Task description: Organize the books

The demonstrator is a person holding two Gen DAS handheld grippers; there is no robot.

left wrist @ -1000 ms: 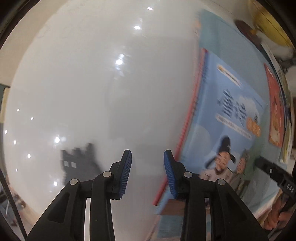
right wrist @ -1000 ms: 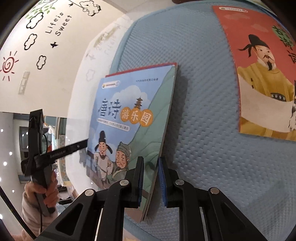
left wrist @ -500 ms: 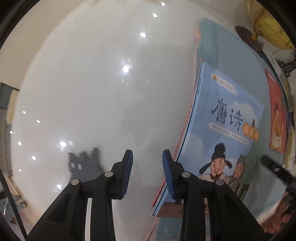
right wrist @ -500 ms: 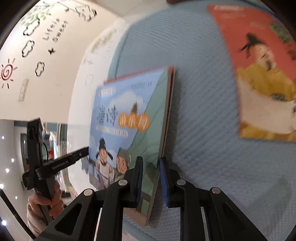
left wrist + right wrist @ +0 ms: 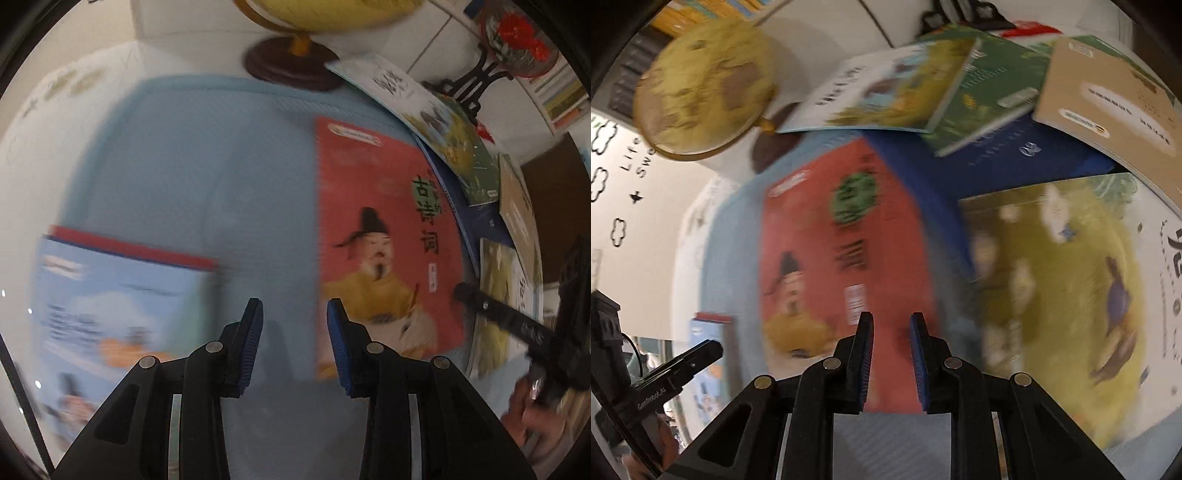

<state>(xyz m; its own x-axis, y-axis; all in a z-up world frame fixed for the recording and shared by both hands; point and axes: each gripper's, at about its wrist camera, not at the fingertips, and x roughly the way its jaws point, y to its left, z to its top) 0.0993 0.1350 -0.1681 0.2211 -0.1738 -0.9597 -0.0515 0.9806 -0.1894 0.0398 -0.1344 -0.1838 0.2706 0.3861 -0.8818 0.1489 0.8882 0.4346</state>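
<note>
Mat: a pale blue textured mat [image 5: 229, 155] covers the white tabletop and carries the books.
Pile: a loose heap of picture books [image 5: 1015, 122], green, tan and dark blue, lies overlapping at the far right of the mat, beside a yellow globe on a dark wooden base [image 5: 705, 92].
Red book: a thin red paperback with a robed figure on its cover [image 5: 384, 236] lies flat mid-mat, just beside the pile.
Blue book: a light blue paperback over a red-edged one [image 5: 110, 295] lies flat at the mat's left, well apart from the red book.
Left gripper [image 5: 294, 343]: empty, jaws a little apart and just widened, above bare mat beside the red book.
Right gripper [image 5: 891, 360]: empty, jaws narrowly parted, over the red book's near edge.
Doing it well: likely the red book goes next; pinch one edge squarely, lift level, and land it flush on the blue book.
</note>
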